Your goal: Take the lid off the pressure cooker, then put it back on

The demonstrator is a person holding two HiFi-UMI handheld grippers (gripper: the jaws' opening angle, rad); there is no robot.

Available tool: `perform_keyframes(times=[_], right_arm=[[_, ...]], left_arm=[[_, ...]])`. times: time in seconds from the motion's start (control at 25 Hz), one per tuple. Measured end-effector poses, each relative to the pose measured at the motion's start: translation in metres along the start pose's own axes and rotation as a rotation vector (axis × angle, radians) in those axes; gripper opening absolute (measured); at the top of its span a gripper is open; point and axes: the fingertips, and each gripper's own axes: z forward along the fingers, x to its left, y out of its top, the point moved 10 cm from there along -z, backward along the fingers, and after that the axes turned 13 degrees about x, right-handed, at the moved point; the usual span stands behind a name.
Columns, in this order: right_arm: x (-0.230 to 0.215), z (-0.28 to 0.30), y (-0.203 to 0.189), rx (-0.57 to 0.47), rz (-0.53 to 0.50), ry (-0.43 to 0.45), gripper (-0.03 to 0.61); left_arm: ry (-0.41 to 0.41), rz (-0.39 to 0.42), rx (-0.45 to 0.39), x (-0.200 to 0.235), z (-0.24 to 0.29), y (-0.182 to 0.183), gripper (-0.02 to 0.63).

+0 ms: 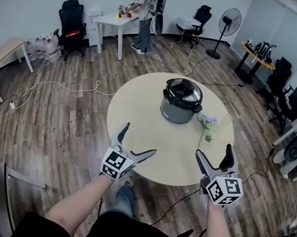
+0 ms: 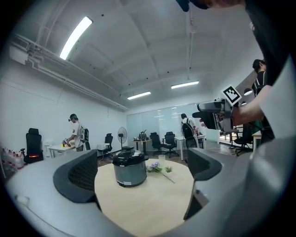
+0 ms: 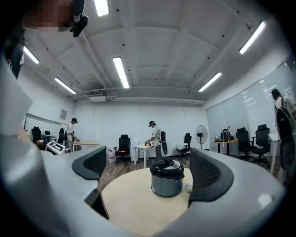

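A grey pressure cooker (image 1: 181, 101) with its black lid (image 1: 183, 92) seated on top stands toward the far side of a round beige table (image 1: 142, 120). It shows too in the left gripper view as the cooker (image 2: 127, 167) and in the right gripper view as the cooker (image 3: 167, 178). My left gripper (image 1: 136, 141) hovers open over the table's near left edge. At the near right edge my right gripper (image 1: 214, 157) is open as well. Both are well short of the cooker, with nothing between the fingers.
A sprig of artificial flowers (image 1: 208, 124) lies on the table right of the cooker. A person (image 1: 144, 9) stands at a white desk (image 1: 114, 20) at the back. Office chairs (image 1: 71, 23), a floor fan (image 1: 226, 27) and floor cables (image 1: 59, 88) surround the table.
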Motion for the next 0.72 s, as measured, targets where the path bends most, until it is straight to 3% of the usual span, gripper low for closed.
perform_keyframes(times=[0.36, 0.72], right_arm=[[-0.056, 0.167, 0.041, 0.055, -0.014, -0.095, 0.575], [-0.097, 0.3, 0.066, 0.178, -0.049, -0.143, 0.574]], left_arm=[[-0.154, -0.017, 0.085, 0.12, 0.172, -0.017, 0.588], [-0.268, 0.01, 0.167, 0.19, 0.292, -0.048, 0.589]])
